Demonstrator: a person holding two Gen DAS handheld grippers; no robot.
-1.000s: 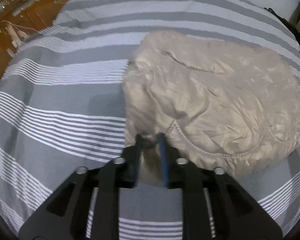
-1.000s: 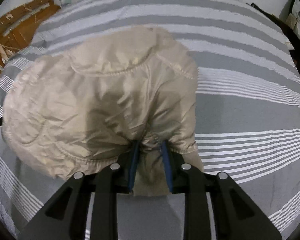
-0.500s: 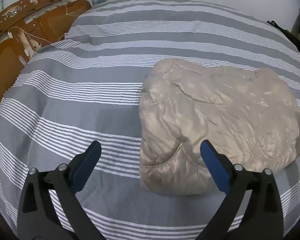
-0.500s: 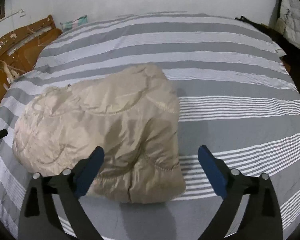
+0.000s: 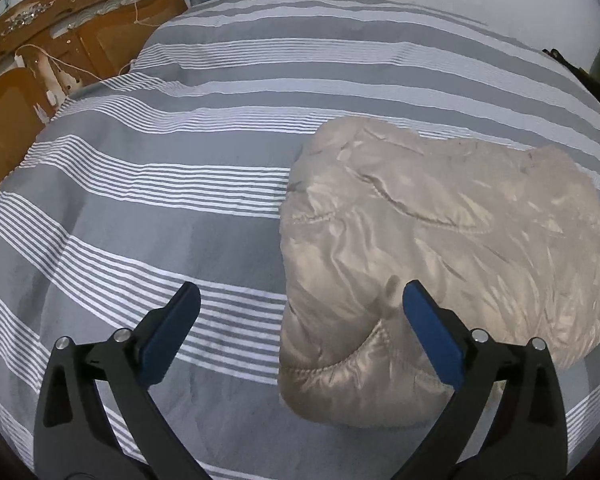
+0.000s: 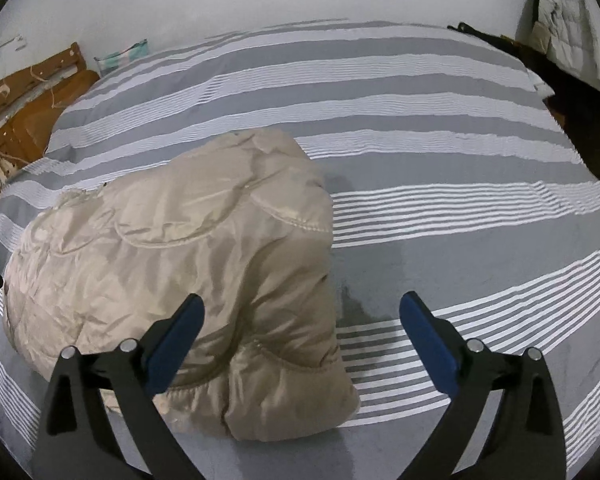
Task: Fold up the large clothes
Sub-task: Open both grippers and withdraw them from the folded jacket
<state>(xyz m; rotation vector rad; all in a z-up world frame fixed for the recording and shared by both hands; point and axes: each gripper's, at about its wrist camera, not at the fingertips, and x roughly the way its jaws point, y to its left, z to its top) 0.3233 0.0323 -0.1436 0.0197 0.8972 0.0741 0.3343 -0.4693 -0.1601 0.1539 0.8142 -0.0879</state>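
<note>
Release is the news of this moment: both grippers, which a second ago were pinched on the near hem of the beige padded jacket (image 5: pixel 440 256), now stand with their jaws spread wide and nothing between the pads. In the left wrist view the left gripper (image 5: pixel 300 312) hangs above the striped bedcover (image 5: pixel 148 216), its blue pads framing the jacket's near-left corner without touching it; the jacket fills the frame from about two o'clock round to five o'clock. In the right wrist view the right gripper (image 6: pixel 300 320) frames the near-right corner, and the jacket (image 6: pixel 172 248) spreads from nine o'clock toward the centre, while bare cover runs off toward three o'clock. Compared with half a second ago the bundle looks much the same in shape, so it seems to hold its fold once let go, though puffy filling may slowly spring the top layer up. Both hands have drawn back a little from the cloth, since more of the bed shows than when the hem was gripped. Lying as a compact, roughly rectangular packet on the middle of the bed, the jacket appears folded, so the task looks close to finished; any remaining work would probably be a light pat or squaring of the edges. Wooden headboard (image 5: pixel 40 60) sits at ten o'clock, well apart.
</note>
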